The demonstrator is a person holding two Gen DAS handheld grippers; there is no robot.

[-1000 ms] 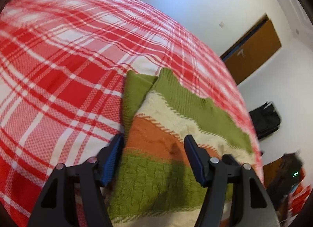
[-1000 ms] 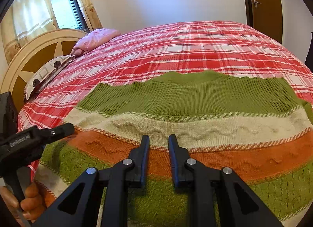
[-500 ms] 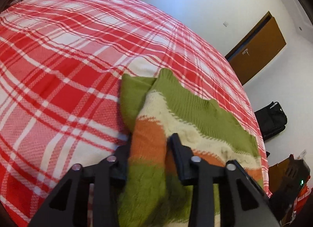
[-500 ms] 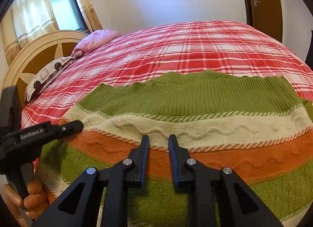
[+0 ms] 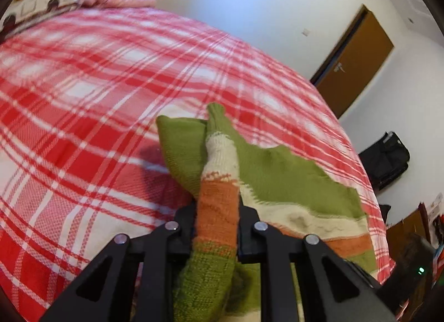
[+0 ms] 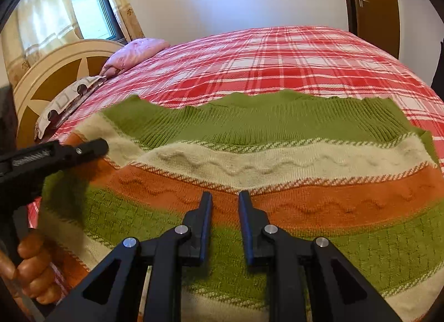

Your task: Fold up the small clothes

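A striped knit sweater [image 6: 277,161] in green, cream and orange lies spread on the red plaid bed [image 6: 277,55]. My left gripper [image 5: 217,211] is shut on the sweater's left edge [image 5: 219,211] and lifts a ridge of it off the bed; it also shows at the left of the right wrist view [image 6: 91,148]. A green sleeve [image 5: 183,150] lies beside that ridge. My right gripper [image 6: 224,200] hovers low over the orange stripe at the sweater's middle, jaws slightly apart and holding nothing.
A pink pillow [image 6: 136,52] and a patterned pillow [image 6: 69,100] lie by the cream headboard [image 6: 55,72]. A brown door [image 5: 352,63] and a black bag [image 5: 385,158] stand past the bed's far side. A curtained window [image 6: 88,11] is behind the headboard.
My left gripper closed on the sweater's left edge and raised it, bunching the fabric into a ridge. The right gripper has stayed put.
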